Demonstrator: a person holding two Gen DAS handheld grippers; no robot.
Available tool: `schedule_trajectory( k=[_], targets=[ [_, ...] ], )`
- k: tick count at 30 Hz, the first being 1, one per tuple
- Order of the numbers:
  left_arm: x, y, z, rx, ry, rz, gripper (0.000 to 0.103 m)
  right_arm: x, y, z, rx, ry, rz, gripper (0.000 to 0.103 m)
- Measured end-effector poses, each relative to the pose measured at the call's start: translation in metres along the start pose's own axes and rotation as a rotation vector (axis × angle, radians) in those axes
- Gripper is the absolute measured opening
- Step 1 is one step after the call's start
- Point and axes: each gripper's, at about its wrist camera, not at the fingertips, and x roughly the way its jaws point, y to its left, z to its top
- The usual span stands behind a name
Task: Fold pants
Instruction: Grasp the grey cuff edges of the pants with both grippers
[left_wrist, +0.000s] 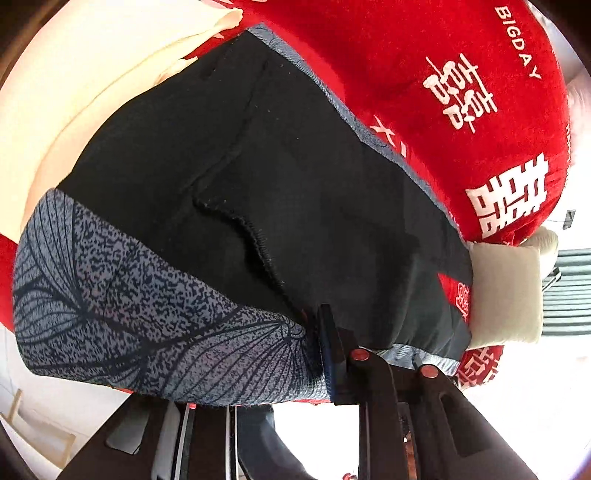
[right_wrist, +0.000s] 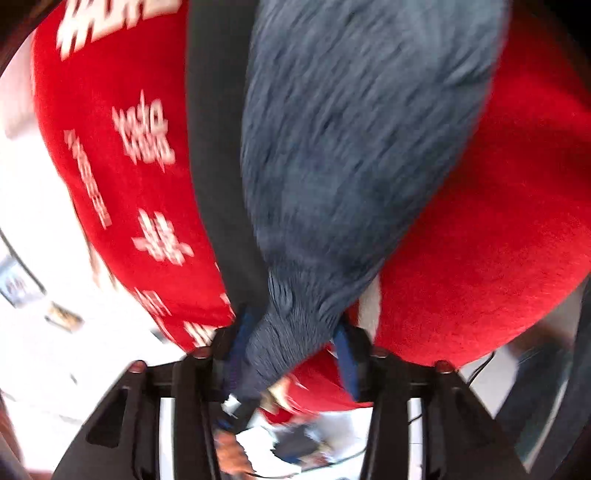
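1. Red cover (left_wrist: 424, 55), printed with white characters and the word "BIGDAY", spread beneath everything in both views; whether over a table or a bed, cannot tell.
2. Pants (left_wrist: 277, 177) laid on the red cover, filling the middle of the left wrist view: black inner side turned up, with a stitched seam running across it, and a blue-grey leaf-patterned outer side showing along the near edge and far border.
3. Same pants (right_wrist: 351, 147) in the right wrist view: blue-grey cloth gathered into a bunch that narrows toward the camera, with a black band just beside it on the left. View blurred; finer detail not legible.
4. Cream fabric (left_wrist: 92, 92) at upper left in the left wrist view, lying next to the far edge of the pants.
5. Pale cushion-like item (left_wrist: 506, 295) at right in the left wrist view, touching the edge of the pants and resting on the red cover.
6. Right gripper (right_wrist: 291, 350): fingers narrowly set, pinched on the gathered blue-grey end of the pants, blue pads visible on either side of the bunch.
7. Left gripper (left_wrist: 369, 354): one blue-padded finger pressed against the patterned near edge of the pants; fingers close together, with the hem of the pants held between them.
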Motion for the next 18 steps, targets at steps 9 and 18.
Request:
schedule_trajectory(
  k=[9,18],
  targets=[
    [-0.027,-0.042,0.025,0.056,-0.031,0.001,0.024,-0.011,0.126,-0.001,-0.331,0.029,-0.276,0.006],
    [-0.03,-0.098,0.117,0.089,-0.099,0.016,0.024,0.047,0.242,0.076,-0.6,0.183,-0.401,0.007]
  ],
)
